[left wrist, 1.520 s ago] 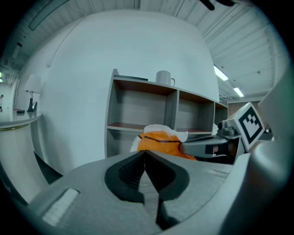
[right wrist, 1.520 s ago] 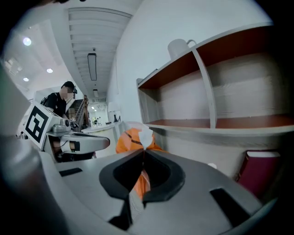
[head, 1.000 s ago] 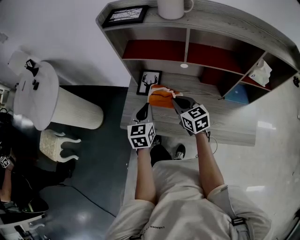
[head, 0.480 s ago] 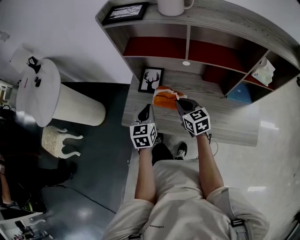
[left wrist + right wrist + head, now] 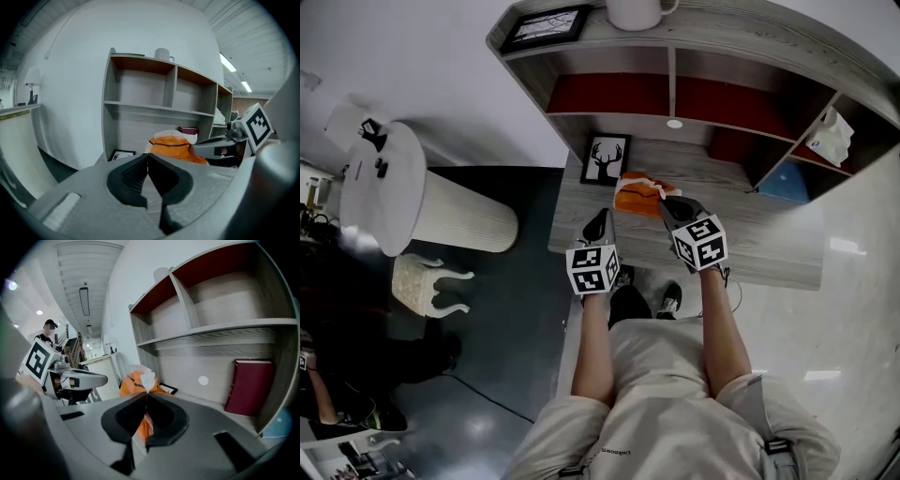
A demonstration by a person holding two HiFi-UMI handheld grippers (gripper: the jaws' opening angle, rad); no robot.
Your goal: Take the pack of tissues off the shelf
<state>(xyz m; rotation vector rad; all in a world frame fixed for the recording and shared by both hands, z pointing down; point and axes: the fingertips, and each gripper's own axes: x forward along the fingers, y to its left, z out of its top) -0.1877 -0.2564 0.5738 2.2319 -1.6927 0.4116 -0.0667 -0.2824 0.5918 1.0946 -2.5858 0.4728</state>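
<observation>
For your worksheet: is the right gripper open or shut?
Shut: the right gripper pinches the orange tissue pack by its white edge, jaws nearly together.

The shelf unit (image 5: 741,37) is pale grey board with a streaky wood grain and a matt finish; its upper compartments carry dull red back panels (image 5: 609,97). The pack of tissues (image 5: 637,195) wears thin orange plastic film, crinkled and faintly shiny, with soft white paper at its top. The left gripper (image 5: 147,157) and right gripper (image 5: 146,397) have smooth matt grey plastic shells with black, rubbery-looking linings. At twelve o'clock in the head view, the white mug (image 5: 633,11) looks glazed. At four o'clock, the pale floor (image 5: 853,281) is polished and reflects lights. The book (image 5: 248,385) has a dull maroon cover.
</observation>
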